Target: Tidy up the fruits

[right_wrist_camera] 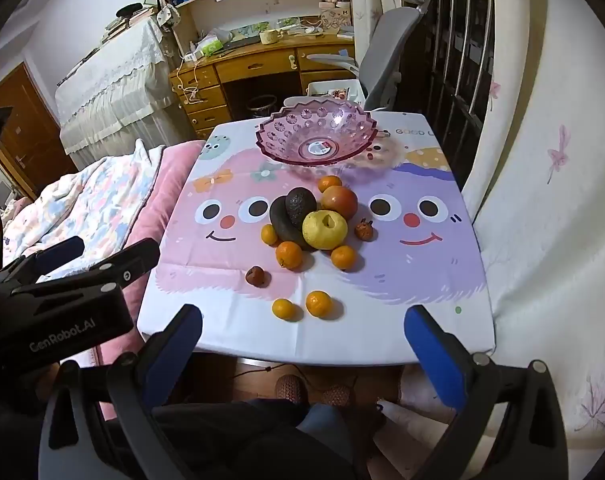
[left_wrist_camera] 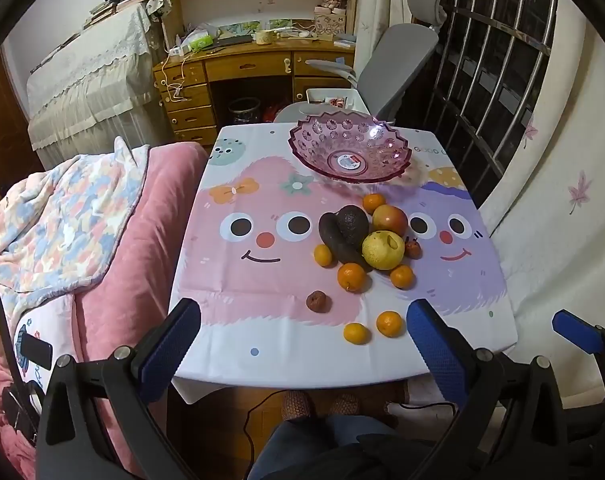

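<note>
Both the left gripper and right gripper hover with jaws apart, the two nearest oranges straight ahead, bowl beyond.

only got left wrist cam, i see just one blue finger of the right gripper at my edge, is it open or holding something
Observer: Open. In the right wrist view the right gripper has both fingers spread wide, with nothing between them.
Operator: ok and where does my left gripper sit relative to the table
Observer: From the right wrist view the left gripper appears off the left edge of the table, in front of the pink bedding, not over the fruit.
</note>
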Demonstrator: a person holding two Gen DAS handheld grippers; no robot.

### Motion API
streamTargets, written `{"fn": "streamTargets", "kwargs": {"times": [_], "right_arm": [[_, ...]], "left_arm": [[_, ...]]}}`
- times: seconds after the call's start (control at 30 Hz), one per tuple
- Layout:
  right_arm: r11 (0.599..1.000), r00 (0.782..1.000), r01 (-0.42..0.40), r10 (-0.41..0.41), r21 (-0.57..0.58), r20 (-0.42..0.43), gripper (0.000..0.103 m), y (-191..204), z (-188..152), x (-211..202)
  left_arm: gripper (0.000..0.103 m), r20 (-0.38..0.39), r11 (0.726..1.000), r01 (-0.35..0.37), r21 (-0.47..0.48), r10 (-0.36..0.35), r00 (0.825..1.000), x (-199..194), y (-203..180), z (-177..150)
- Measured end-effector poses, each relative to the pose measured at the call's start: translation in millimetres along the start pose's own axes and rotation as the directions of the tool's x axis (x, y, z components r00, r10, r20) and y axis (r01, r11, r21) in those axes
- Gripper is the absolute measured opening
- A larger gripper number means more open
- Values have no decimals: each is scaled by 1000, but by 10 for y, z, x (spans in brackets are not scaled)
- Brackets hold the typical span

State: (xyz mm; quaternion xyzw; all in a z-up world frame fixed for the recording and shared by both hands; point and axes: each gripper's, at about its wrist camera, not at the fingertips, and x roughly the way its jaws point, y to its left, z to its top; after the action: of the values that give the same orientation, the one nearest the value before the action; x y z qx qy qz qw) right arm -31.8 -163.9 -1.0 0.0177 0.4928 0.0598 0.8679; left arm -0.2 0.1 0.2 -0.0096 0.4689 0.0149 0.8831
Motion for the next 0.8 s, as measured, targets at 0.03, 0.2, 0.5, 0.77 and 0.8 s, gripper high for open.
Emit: {"fn": "streamTargets", "kwargs": {"times": [0.03, 0.2, 0.5, 0.77, 0.8], "right_arm": [[1000, 1000, 1, -1, -2, 0, 102, 2, 3, 2], [1000, 1000, 1, -1, -2, 1, 102, 5, 18, 10], [1000, 1000, 0, 0, -3, -2, 102, 5, 38, 32], [1000, 1000, 1, -1, -1, -2, 102, 5, 43, 43], [1000, 1000, 1, -1, -1, -1, 102, 6, 44, 45]], "left_arm": [[102, 4, 1000, -5, 3, 5, 1000, -5, -5, -2], [102, -4, 1000, 3, -5, -3, 1000, -9, -22, -6], [102, -10, 1000, 1, -9, -1, 1000, -9, 35, 8], [102, -9, 1000, -1, -17, 0, 1000, 20, 141, 45], [102, -7, 1000, -7, -21, 7, 1000, 48, 105, 45]]}}
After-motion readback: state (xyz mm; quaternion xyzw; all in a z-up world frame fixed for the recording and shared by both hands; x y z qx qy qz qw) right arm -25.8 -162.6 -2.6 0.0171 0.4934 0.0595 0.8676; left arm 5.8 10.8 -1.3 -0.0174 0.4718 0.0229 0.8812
